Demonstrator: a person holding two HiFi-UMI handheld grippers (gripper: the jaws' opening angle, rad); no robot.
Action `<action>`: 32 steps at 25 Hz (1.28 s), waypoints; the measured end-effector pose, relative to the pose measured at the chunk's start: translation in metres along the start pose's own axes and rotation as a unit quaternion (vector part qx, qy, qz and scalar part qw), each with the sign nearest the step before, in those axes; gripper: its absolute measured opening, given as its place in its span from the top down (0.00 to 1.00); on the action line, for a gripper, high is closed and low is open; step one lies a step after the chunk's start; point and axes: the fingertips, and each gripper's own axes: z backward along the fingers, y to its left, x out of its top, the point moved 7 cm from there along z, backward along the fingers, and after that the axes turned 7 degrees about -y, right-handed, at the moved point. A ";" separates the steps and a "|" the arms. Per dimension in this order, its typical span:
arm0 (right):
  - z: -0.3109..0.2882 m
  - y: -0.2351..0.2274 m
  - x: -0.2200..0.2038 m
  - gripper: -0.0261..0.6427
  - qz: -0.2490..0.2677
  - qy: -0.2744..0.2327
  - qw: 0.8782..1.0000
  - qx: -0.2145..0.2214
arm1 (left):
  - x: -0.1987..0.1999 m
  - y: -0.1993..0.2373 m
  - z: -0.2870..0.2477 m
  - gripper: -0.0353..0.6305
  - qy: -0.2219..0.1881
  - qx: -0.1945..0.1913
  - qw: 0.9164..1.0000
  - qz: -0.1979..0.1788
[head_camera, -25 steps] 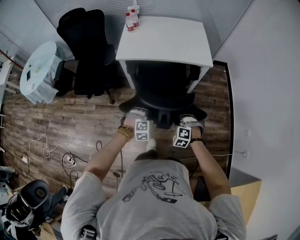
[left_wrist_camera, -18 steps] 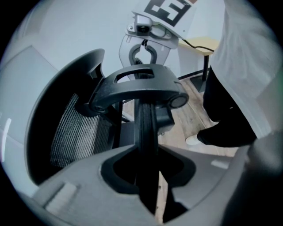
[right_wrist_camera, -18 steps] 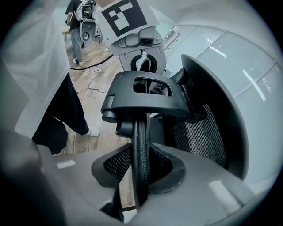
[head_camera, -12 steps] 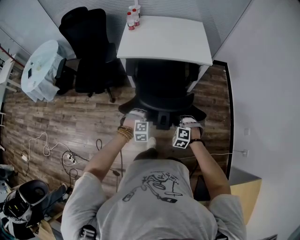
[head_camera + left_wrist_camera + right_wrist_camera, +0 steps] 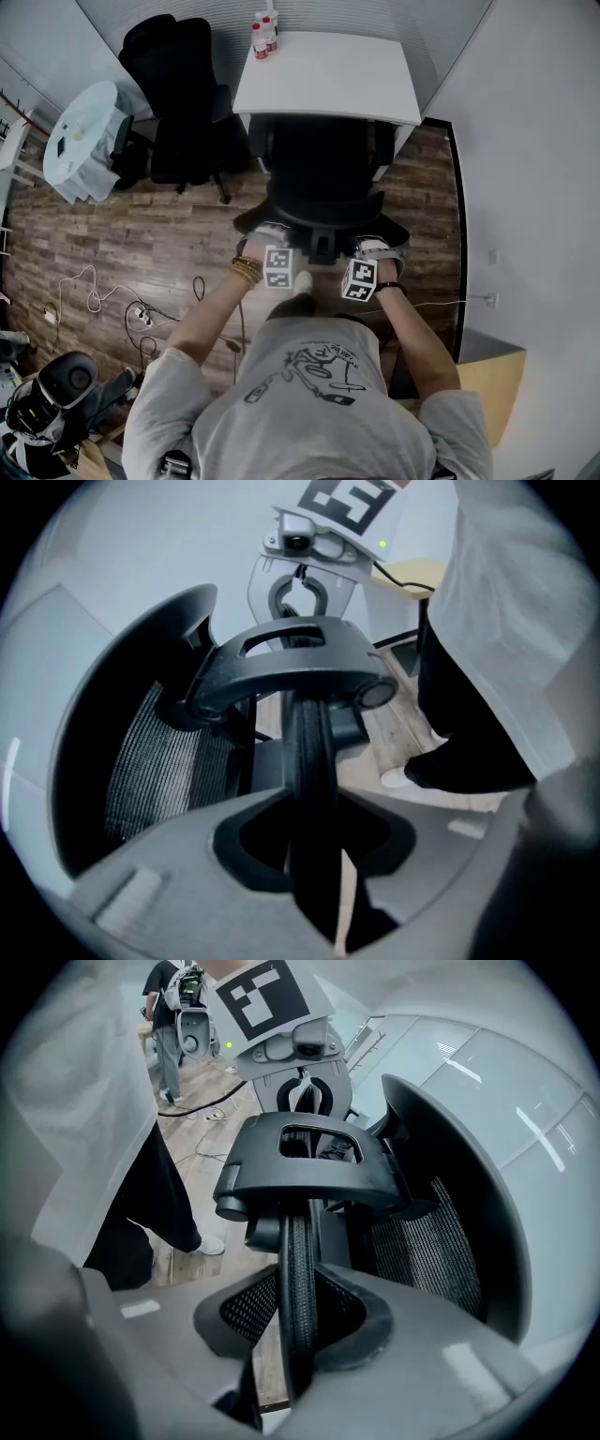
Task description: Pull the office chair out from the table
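Clamping the backrest's top rim [image 5: 307, 761], the left gripper [image 5: 272, 236] and right gripper [image 5: 373, 249] are both closed on the office chair [image 5: 323, 183], seen partly tucked under the white table [image 5: 328, 80]; the thin rim could be lost if the chair is snagged underneath

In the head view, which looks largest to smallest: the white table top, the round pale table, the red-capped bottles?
1. white rectangular table top
2. round pale table
3. red-capped bottles

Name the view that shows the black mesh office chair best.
The head view: the black mesh office chair shows nearly whole from above, partly under the white table. Gripper views show only its back, rim clamped between jaws.
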 end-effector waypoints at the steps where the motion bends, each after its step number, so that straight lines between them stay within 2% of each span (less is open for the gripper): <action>1: 0.002 0.004 0.001 0.80 0.000 0.000 1.000 -0.002 | 0.001 -0.005 0.001 0.77 0.001 0.002 1.000 0.000; 11: 0.009 0.011 0.004 0.80 -0.013 0.008 1.000 -0.001 | 0.007 -0.015 0.006 0.78 0.021 0.013 1.000 0.005; 17: 0.022 0.031 0.002 0.80 -0.015 0.010 1.000 0.006 | 0.021 -0.034 0.012 0.78 0.021 0.015 1.000 0.005; 32: 0.069 0.118 -0.005 0.80 -0.005 0.003 1.000 -0.003 | 0.069 -0.120 0.032 0.78 0.031 0.021 0.999 0.011</action>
